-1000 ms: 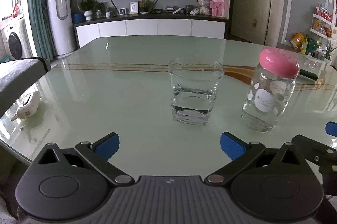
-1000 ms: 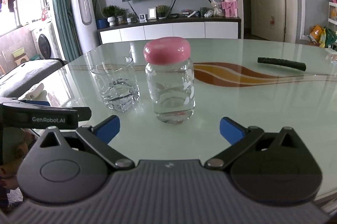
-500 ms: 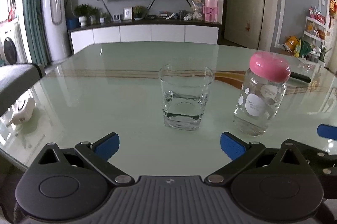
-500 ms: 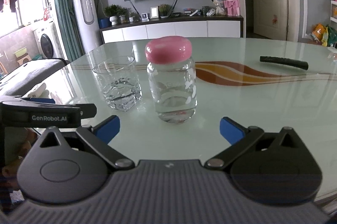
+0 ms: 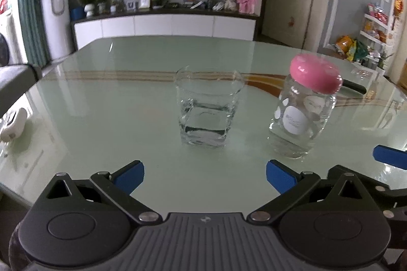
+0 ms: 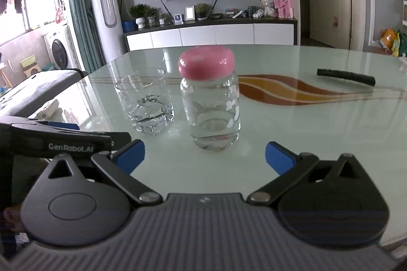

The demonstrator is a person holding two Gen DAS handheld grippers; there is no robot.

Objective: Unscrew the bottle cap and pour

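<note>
A clear bottle (image 5: 301, 115) with a pink cap (image 5: 315, 73) stands upright on the glass table, cap on. A clear glass (image 5: 207, 108) holding some water stands to its left. My left gripper (image 5: 204, 178) is open and empty, facing the glass from a short distance. In the right wrist view the bottle (image 6: 211, 108) with its cap (image 6: 206, 62) stands straight ahead, and the glass (image 6: 145, 100) is to its left. My right gripper (image 6: 204, 156) is open and empty, just short of the bottle.
A black stick-like object (image 6: 346, 76) lies on the table at the far right. A white device (image 5: 12, 124) lies near the table's left edge. The left gripper's body (image 6: 56, 141) shows at the right view's left side. A TV cabinet stands behind.
The left gripper's view has shifted, with the glass and bottle sitting lower and a little nearer. The right gripper has edged slightly closer to the bottle. Both stay open.
</note>
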